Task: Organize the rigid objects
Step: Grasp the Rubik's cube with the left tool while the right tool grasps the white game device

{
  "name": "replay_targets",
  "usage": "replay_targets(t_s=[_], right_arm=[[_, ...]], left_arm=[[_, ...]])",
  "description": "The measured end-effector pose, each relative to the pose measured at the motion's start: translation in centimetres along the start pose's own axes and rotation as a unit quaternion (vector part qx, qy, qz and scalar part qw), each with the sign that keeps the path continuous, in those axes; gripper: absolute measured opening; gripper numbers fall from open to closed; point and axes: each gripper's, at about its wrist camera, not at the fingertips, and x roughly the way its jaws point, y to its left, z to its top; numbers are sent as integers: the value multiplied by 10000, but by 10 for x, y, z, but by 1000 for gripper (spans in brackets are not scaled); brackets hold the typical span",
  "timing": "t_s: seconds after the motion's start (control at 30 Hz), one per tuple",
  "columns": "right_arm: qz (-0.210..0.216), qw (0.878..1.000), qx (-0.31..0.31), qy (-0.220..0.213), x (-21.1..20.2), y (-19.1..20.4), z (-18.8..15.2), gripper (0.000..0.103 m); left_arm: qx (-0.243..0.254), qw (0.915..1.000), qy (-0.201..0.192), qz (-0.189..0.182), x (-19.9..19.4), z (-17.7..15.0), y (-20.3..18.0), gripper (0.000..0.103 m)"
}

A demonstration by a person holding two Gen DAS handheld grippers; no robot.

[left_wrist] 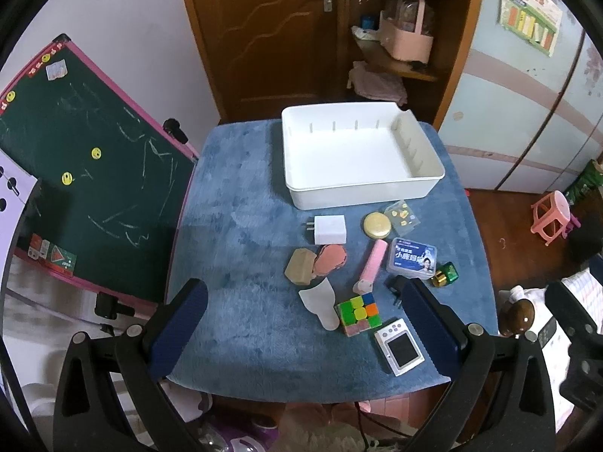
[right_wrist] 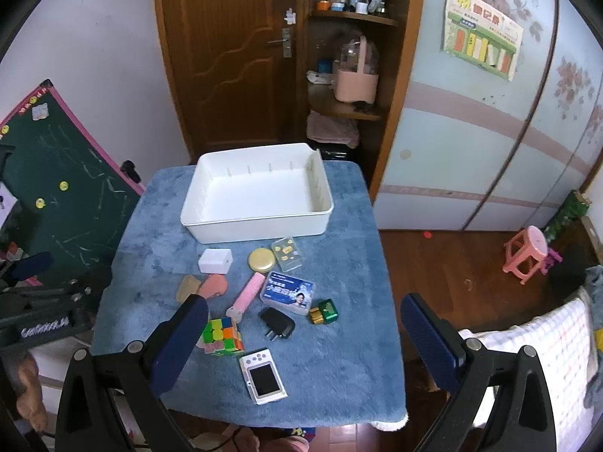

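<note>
Left gripper [left_wrist: 305, 324]: released, fingers spread wide, hovering over the near edge of the table, grasping nothing
Right gripper [right_wrist: 301, 342]: released, fingers wide apart, over the near right part of the table, holding nothing
Table [right_wrist: 339, 384]: covered in blue plush cloth
White bin [left_wrist: 361, 188]: at the far side of the table, nothing inside
White charger [left_wrist: 329, 229]: just near of the bin, prongs pointing left
Gold round tin [left_wrist: 377, 225]: right of the white charger
Clear sticker box [left_wrist: 402, 216]: touching the tin's right side
Blue-label box [left_wrist: 412, 260]: near of the tin
Pink stick [left_wrist: 371, 267]: lying tilted, left of the blue-label box
Green cap piece [left_wrist: 446, 274]: right of the blue-label box
Black plug [right_wrist: 277, 324]: near of the blue-label box
Puzzle cube [left_wrist: 357, 312]: near centre, beside a frosted scoop [left_wrist: 322, 303]
Small white camera [left_wrist: 399, 346]: nearest item, screen up
Tan block [left_wrist: 299, 265] and pink block [left_wrist: 331, 258]: touching, left of the pink stick
</note>
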Motion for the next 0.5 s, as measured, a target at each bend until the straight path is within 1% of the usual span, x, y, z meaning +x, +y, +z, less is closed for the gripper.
replay_targets(t_s=[0.13,0.27,0.4,0.5], right_arm=[[138,9999,-56,9,11,-8,-1,102],[370,9990,-93,210,34,-13,-8,102],[642,9962,-280,513,65,-10,-26,102],[830,9933,-457,655,87,-3,-44,102]], left_arm=[[-52,9998,167,-3,13,1,0,102],[-57,9991,417,4,34,-3,-6,102],[-73,9969,789,-18,61,-11,-13,102],[-58,9949,1008,-24,79,-18,-19,102]])
